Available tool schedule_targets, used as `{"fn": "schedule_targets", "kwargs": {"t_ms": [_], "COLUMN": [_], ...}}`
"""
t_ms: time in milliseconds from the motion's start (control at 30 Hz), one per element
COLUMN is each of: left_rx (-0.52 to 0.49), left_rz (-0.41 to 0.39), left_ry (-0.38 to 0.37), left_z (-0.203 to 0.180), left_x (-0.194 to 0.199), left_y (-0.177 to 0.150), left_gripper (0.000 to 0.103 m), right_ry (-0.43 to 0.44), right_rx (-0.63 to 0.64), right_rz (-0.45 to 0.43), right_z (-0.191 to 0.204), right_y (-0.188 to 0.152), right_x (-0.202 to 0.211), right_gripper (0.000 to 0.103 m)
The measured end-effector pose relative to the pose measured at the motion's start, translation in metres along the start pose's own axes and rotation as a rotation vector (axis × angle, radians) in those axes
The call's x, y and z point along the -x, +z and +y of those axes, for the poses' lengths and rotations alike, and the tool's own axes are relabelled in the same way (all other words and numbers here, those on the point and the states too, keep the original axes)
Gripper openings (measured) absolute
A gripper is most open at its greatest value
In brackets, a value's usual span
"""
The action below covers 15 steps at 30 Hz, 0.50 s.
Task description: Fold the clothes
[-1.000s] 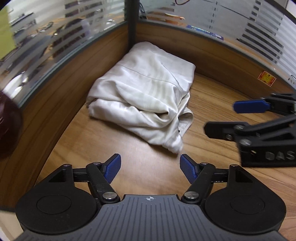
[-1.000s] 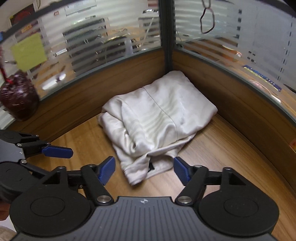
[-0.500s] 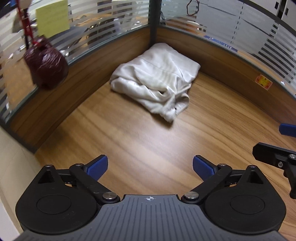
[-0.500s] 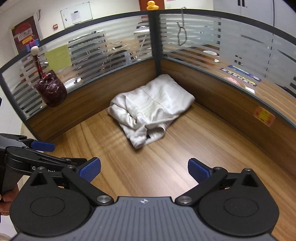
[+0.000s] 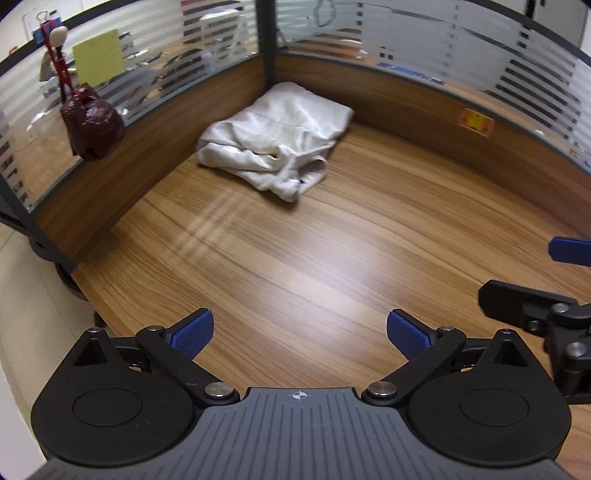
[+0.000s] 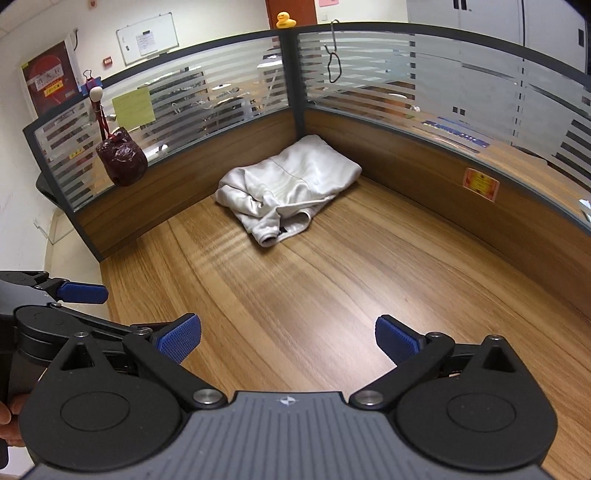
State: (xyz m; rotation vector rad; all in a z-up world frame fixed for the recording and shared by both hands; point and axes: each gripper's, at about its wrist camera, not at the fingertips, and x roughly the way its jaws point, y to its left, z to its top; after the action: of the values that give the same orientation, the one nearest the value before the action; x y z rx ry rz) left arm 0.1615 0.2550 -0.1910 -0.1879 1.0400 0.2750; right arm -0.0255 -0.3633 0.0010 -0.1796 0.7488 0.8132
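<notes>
A folded off-white garment [image 5: 277, 138] [image 6: 288, 184] lies in the far corner of the wooden desk, against the partition, with a cuff or hem sticking out toward me. My left gripper [image 5: 299, 332] hangs open over bare wood near the desk's front, far from the garment, with nothing between its blue pads. My right gripper [image 6: 288, 338] is open too and equally far back. The right gripper's fingers [image 5: 569, 251] show at the right edge of the left wrist view. One of the left gripper's fingers [image 6: 81, 293] shows at the left edge of the right wrist view.
Wood-and-glass partitions [image 6: 424, 155] wall the desk [image 6: 314, 288] on two sides. A dark red bag [image 5: 92, 127] [image 6: 122, 160] hangs on the left partition, beside a yellow note [image 6: 133, 107]. A yellow duck [image 6: 286, 18] sits atop the corner post. The desk's left edge drops to the floor [image 5: 29, 295].
Both grippers have pulled back from the garment toward the desk's front and opened wider. The garment stays folded in the corner and now looks much smaller in both views.
</notes>
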Motion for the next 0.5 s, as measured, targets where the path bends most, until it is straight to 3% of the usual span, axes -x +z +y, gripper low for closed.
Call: {"fn": "schedule_targets", "kwargs": {"t_ms": [300,500], "left_rx": [-0.039,-0.082], "left_rz": [0.011,-0.01], "left_ry": [-0.029,-0.028], "left_z": [-0.011,-0.011], "left_x": [0.007,0.01], "left_y": [-0.008,0.0], "left_gripper": [0.101,0.102], "right_ry": [-0.028,-0.035], "right_rx": [-0.027,-0.039], "right_rz": [0.012,-0.006], "right_z": [-0.012,-0.011], "right_y": [-0.025,-0.024], "right_x": [0.015,0.016], "right_gripper": [0.102,0.102]}}
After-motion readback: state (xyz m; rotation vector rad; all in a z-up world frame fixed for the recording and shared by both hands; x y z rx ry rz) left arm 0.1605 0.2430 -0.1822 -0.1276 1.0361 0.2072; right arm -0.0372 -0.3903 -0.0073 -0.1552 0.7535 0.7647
